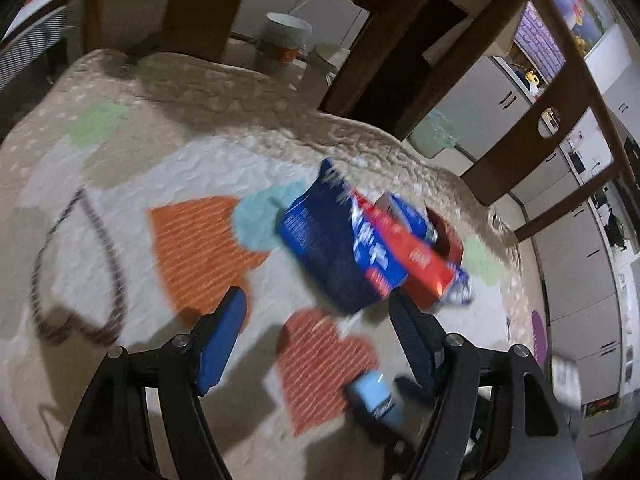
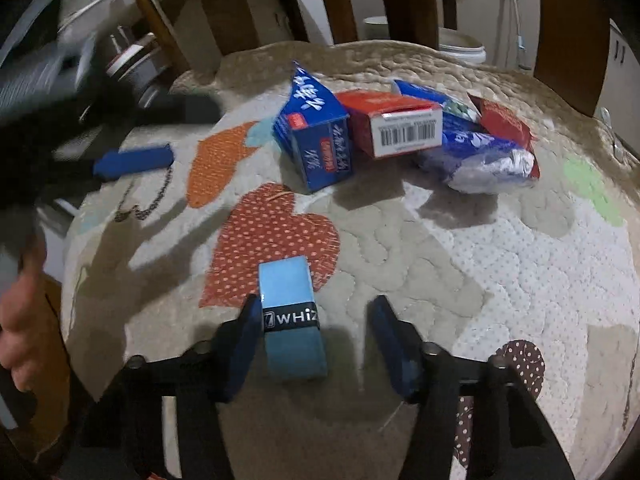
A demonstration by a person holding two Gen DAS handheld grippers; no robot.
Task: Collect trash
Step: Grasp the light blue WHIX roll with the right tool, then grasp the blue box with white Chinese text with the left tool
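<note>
While the left claw (image 1: 316,320) hangs released over the quilted patchwork tabletop (image 2: 500,264), the right claw (image 2: 314,330) straddles, without gripping, a small light-blue cardboard box (image 2: 290,312), probably for pickup, with 4 more trash items heaped toward 12 o'clock.

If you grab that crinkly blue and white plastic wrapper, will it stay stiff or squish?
The crumpled blue and white plastic wrapper would probably squish and crackle, since it already lies wrinkled and bunched. It looks light and perhaps slippery, given its shiny folds. Being slumped flat, it is unlikely to roll.
</note>
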